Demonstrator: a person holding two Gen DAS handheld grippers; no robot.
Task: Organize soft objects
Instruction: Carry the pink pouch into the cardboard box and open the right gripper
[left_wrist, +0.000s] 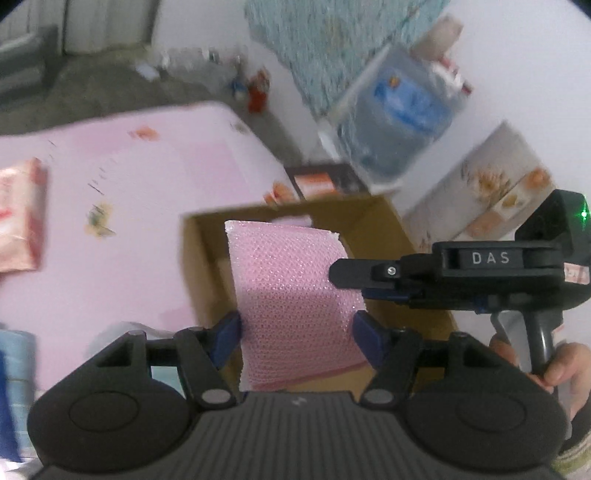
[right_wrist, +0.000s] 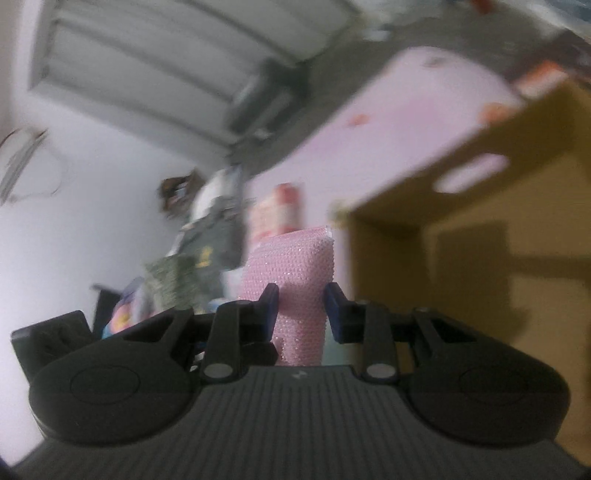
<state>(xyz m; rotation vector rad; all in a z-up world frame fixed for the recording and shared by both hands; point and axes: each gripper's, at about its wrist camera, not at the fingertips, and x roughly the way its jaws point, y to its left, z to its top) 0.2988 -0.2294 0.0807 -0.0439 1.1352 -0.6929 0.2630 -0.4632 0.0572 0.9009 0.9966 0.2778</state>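
A pink mesh sponge (left_wrist: 291, 280) hangs over the open cardboard box (left_wrist: 388, 218). My left gripper (left_wrist: 297, 332) is shut on it, blue pads pressing its two sides. My right gripper (left_wrist: 351, 282), black and held by a hand (left_wrist: 554, 369), comes in from the right, its fingers on the sponge's right edge. In the right wrist view the sponge (right_wrist: 295, 258) stands edge-on between the right gripper's (right_wrist: 301, 299) blue pads, which press on it. The box (right_wrist: 461, 240), with a handle slot in its wall, lies just to the right. The sponge hides part of the box's inside.
The box sits at the edge of a table with a pink cover (left_wrist: 129, 184). A red and white packet (left_wrist: 18, 218) lies at its left, and a light blue item (left_wrist: 14, 354) at the lower left. Beyond the table stand a blue-labelled clear bundle (left_wrist: 402, 110) and a floral box (left_wrist: 498, 184).
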